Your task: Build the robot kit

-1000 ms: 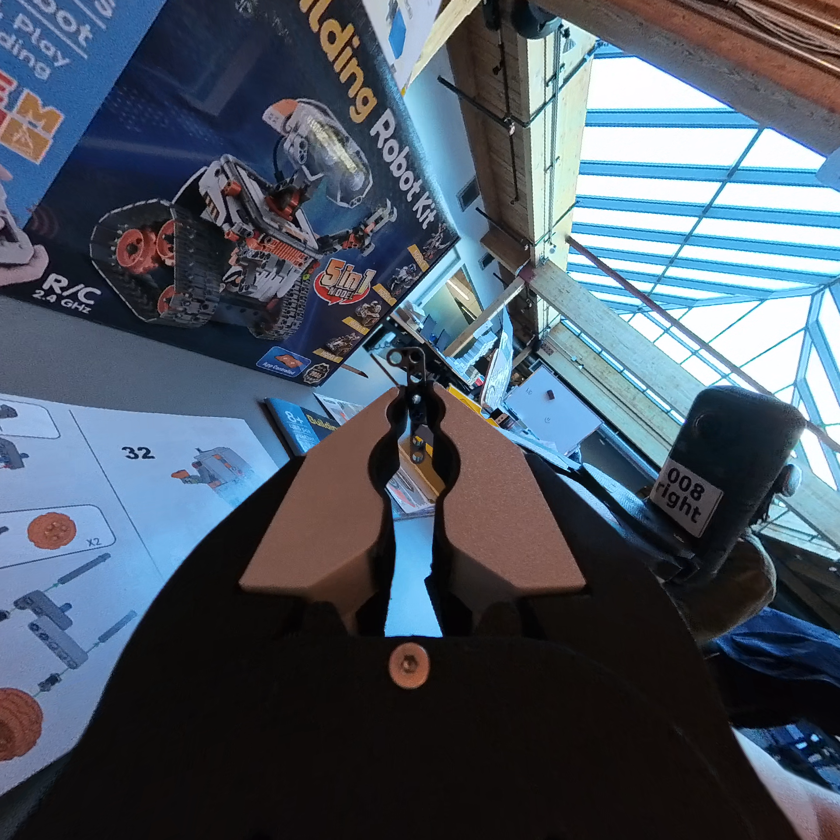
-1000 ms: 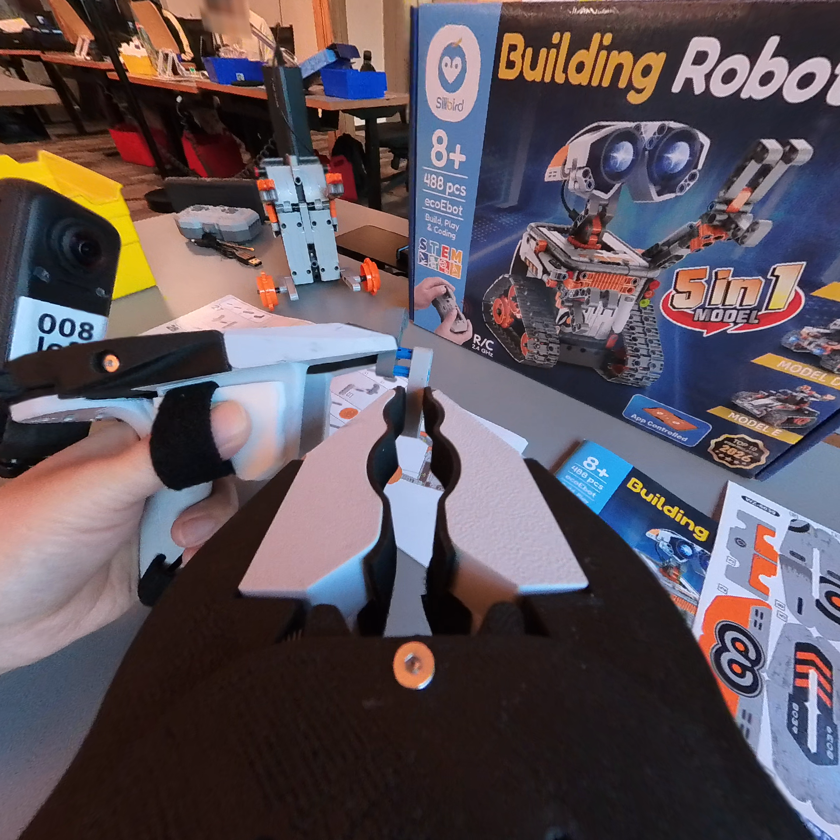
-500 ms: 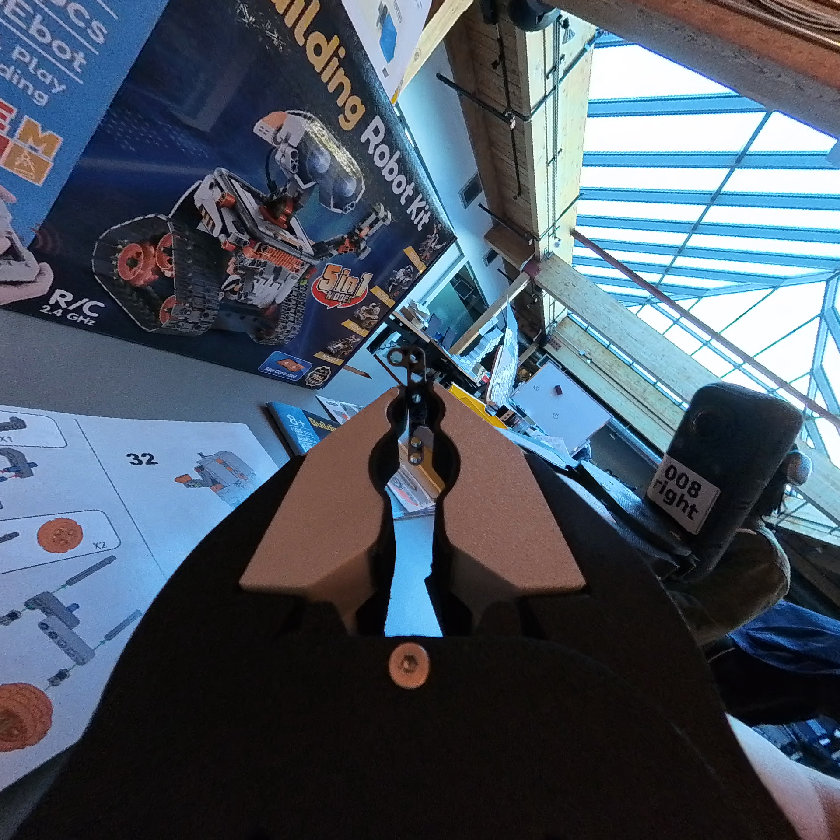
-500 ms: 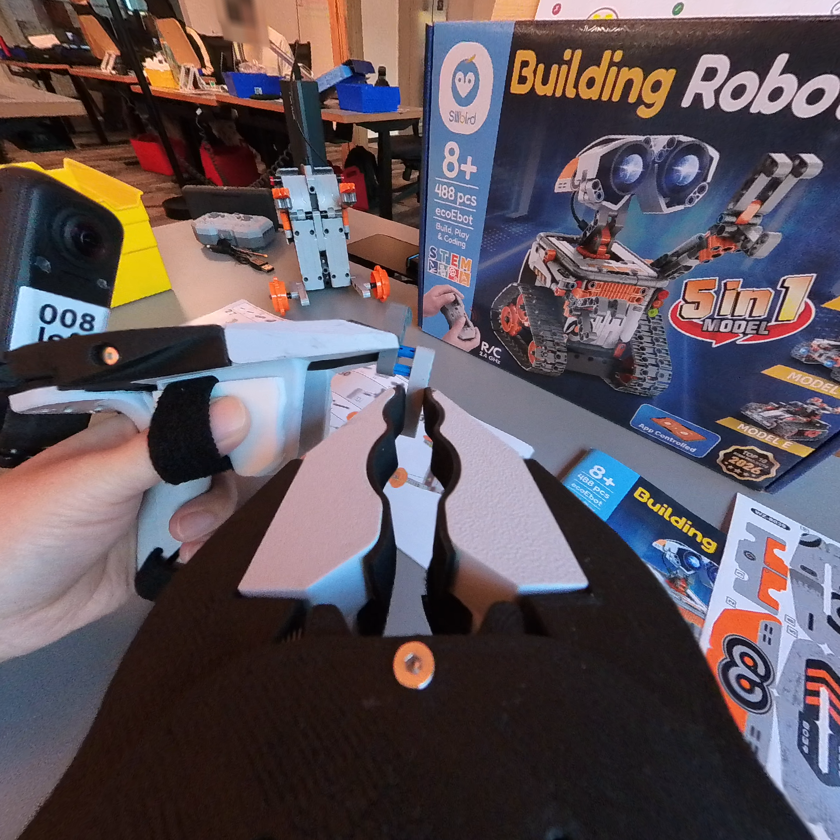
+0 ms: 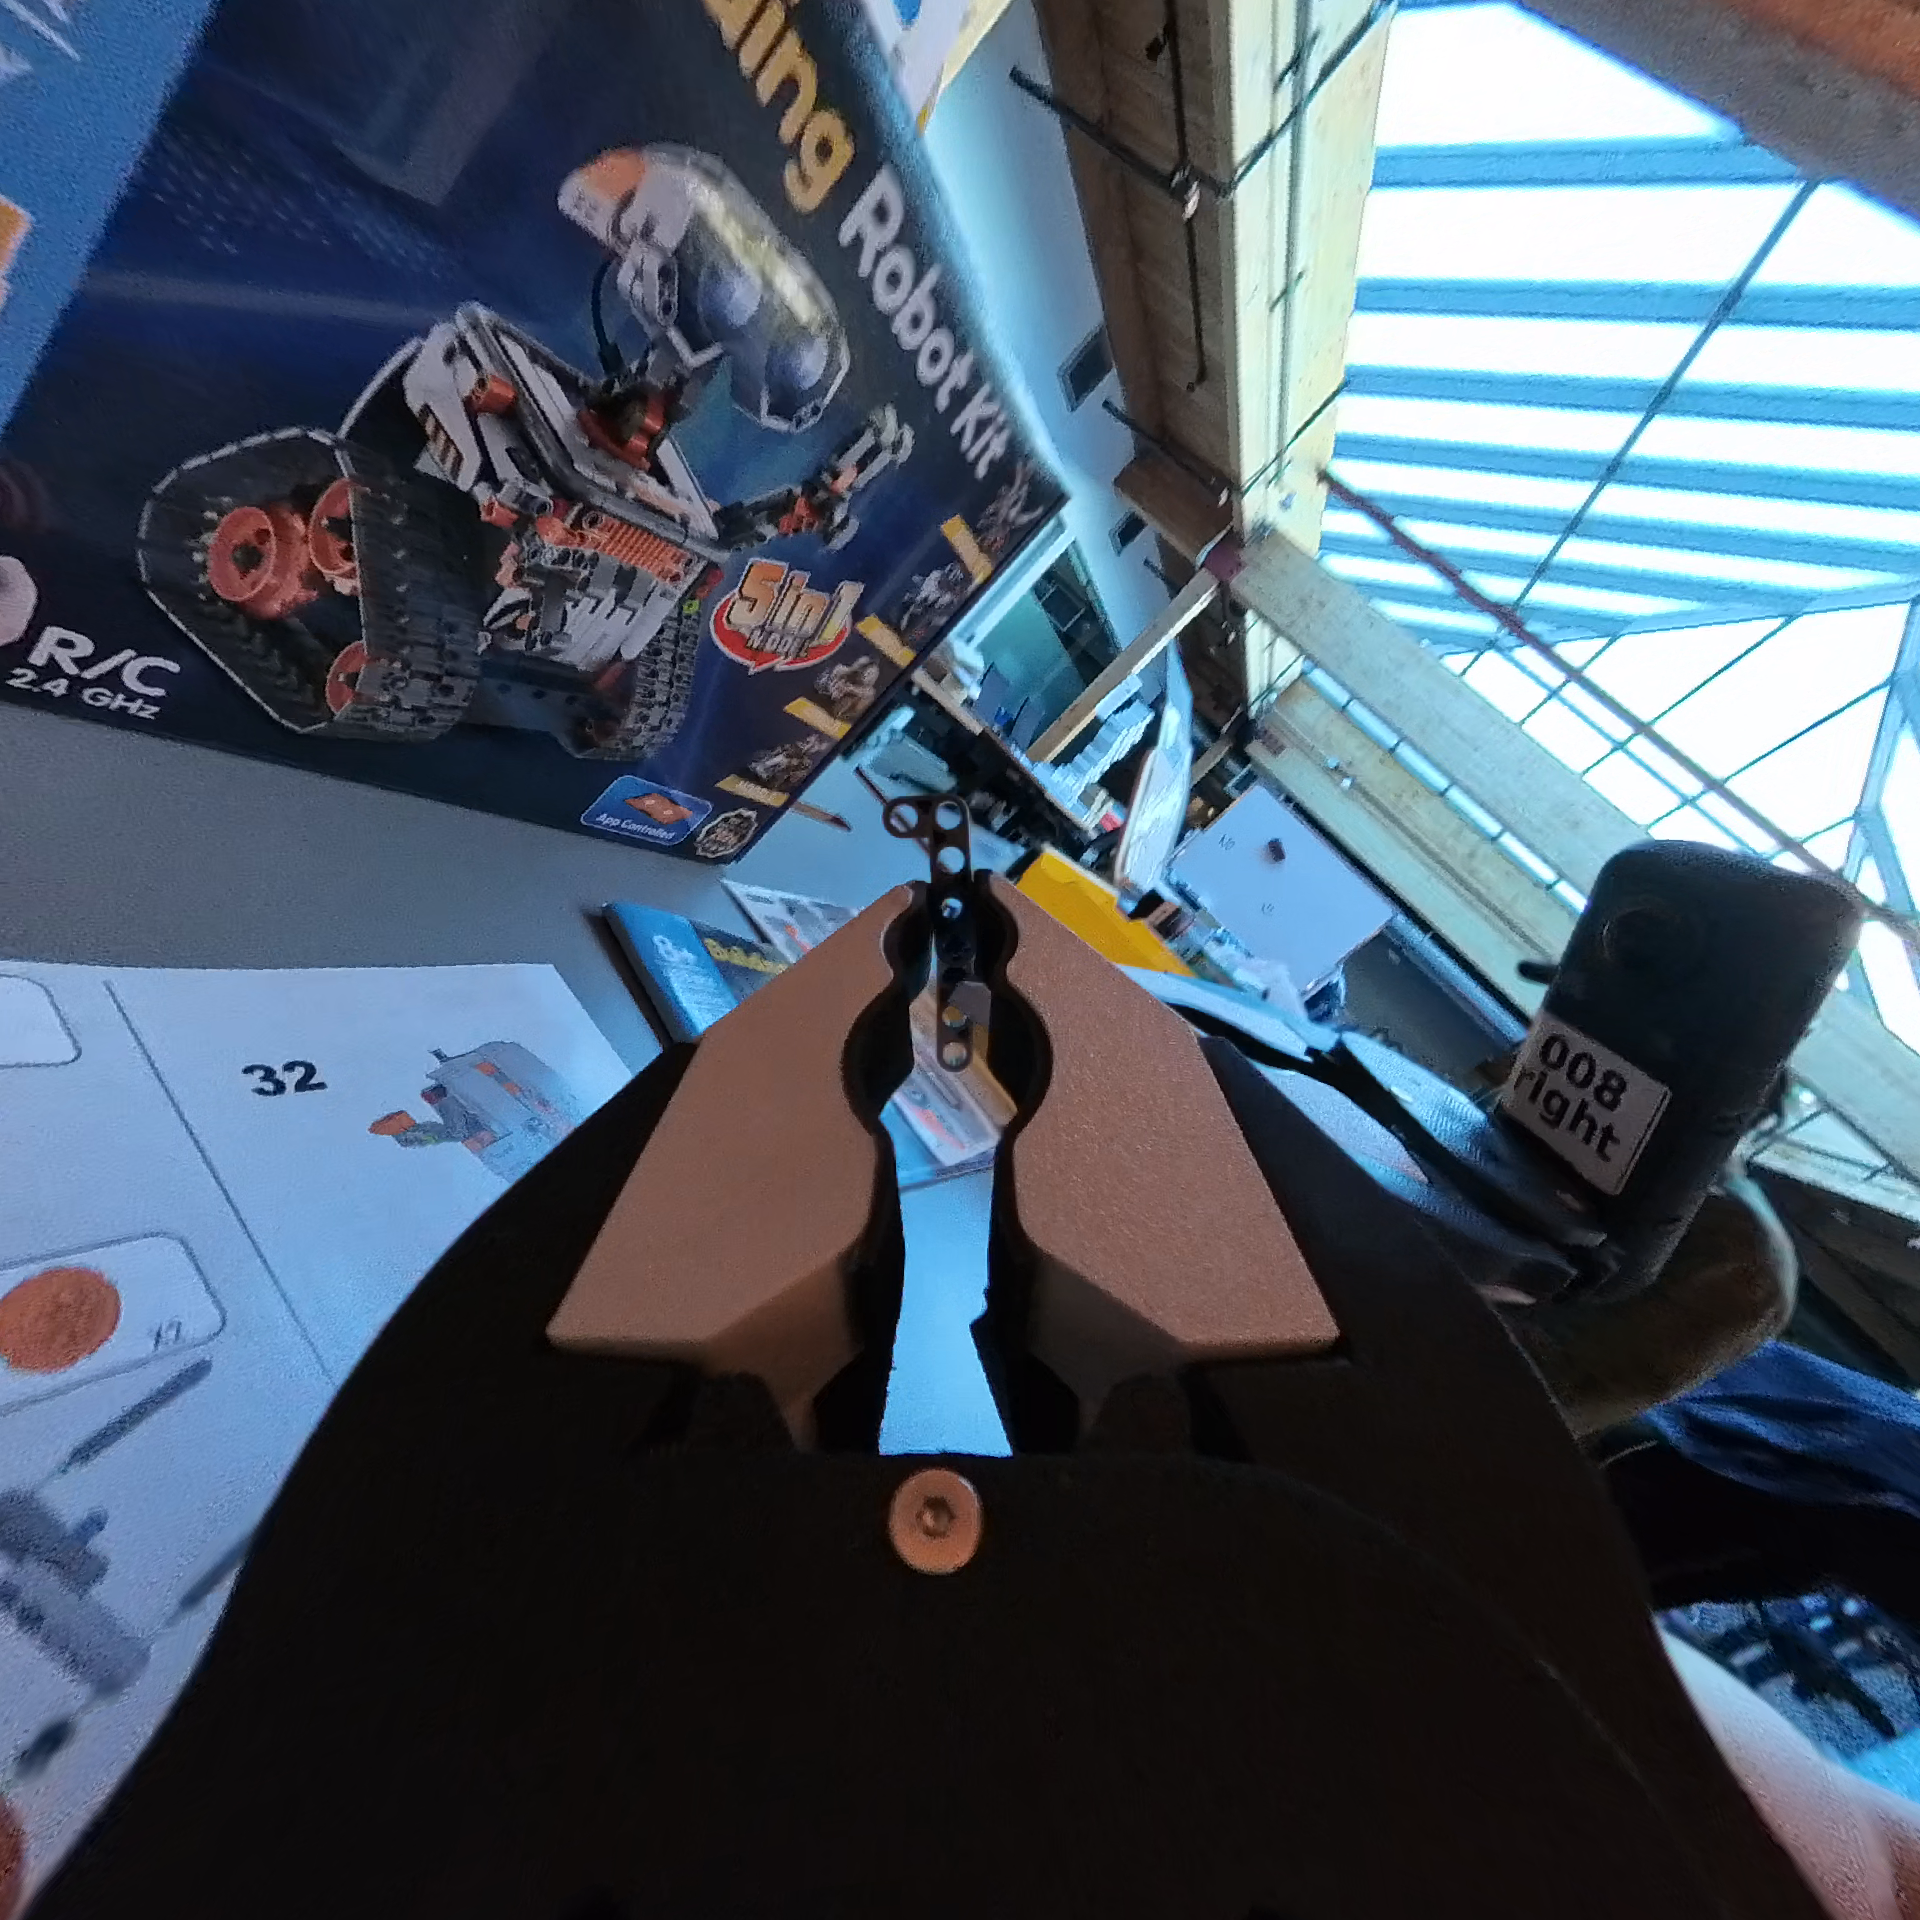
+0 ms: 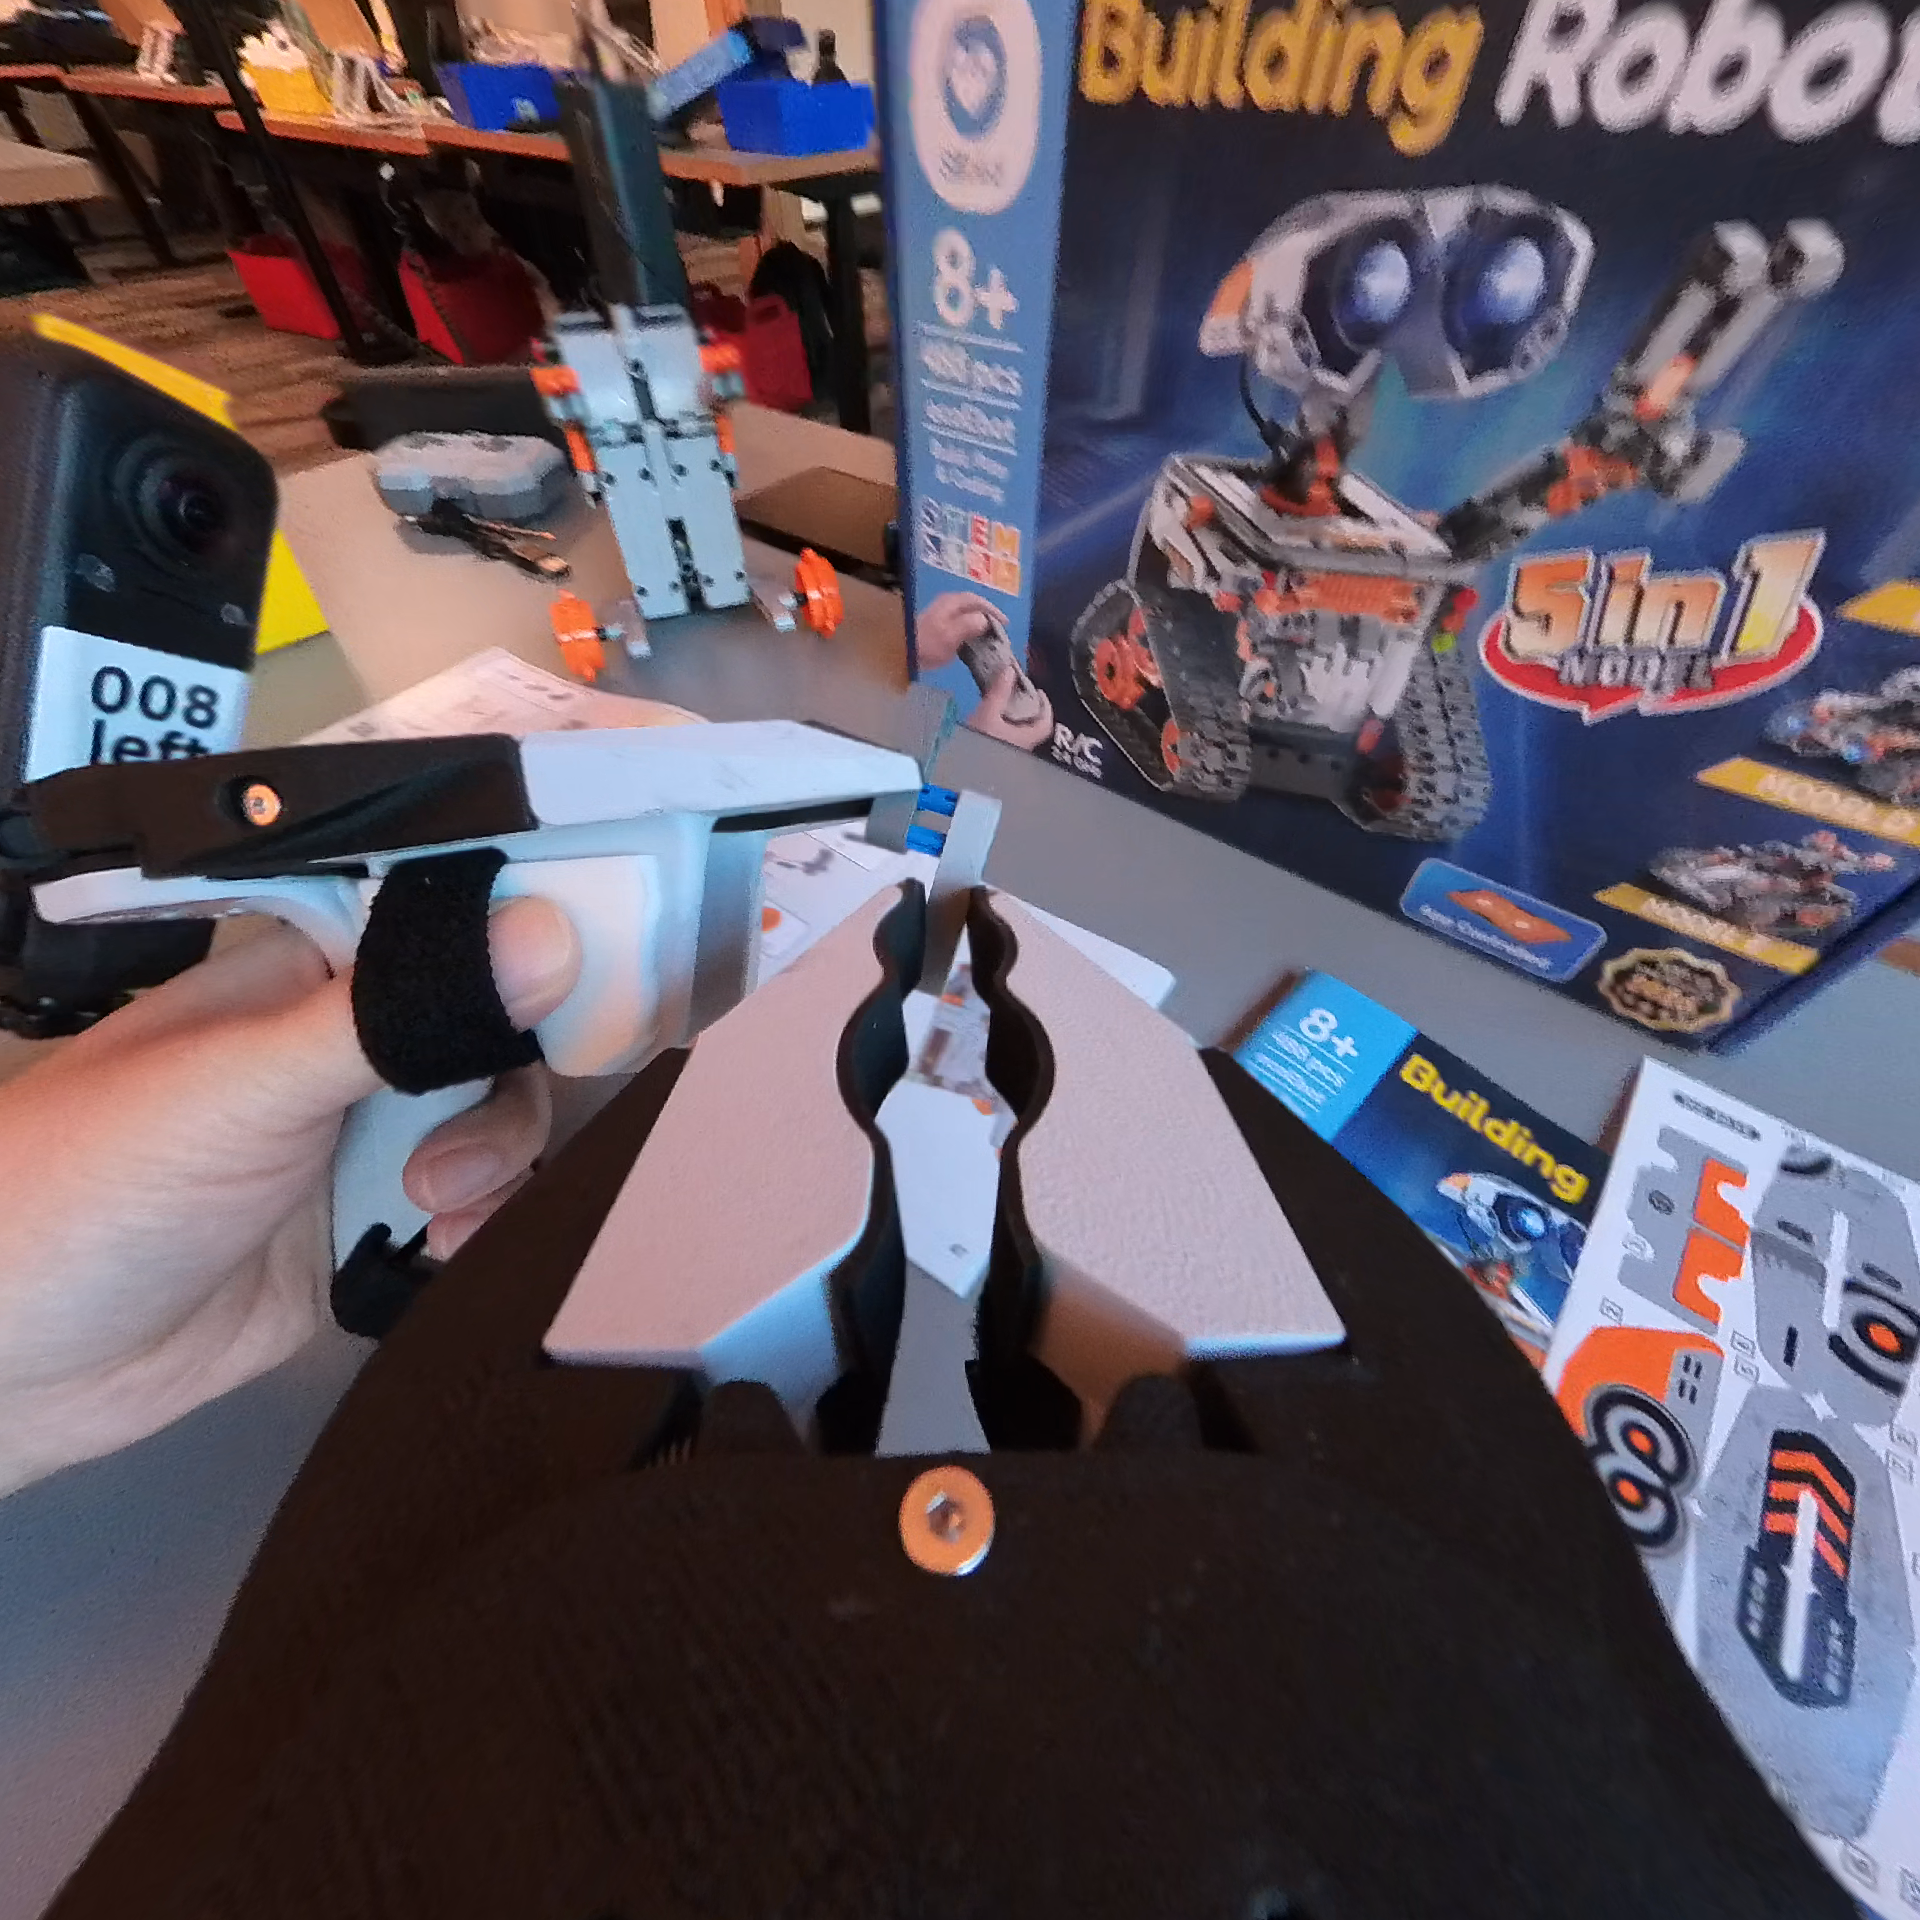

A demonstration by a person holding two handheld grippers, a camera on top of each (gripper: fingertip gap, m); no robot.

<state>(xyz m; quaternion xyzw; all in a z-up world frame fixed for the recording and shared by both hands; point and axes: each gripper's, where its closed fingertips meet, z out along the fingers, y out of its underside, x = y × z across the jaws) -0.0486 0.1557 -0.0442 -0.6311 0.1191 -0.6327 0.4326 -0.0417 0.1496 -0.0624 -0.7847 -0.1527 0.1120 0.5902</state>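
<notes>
A thin dark beam with holes is pinched between the tips of the left tongs, sticking out beyond them. The right tongs are closed on a grey piece joined by blue pins to another grey part at the left tongs' tip. Below lies the grey worktop with an instruction sheet; the kit box stands behind, a sticker sheet to the right.

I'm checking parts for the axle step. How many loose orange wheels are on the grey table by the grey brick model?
2: one orange plastic wheel left of the upright grey brick model, another to its right. Others may be hidden.
</notes>
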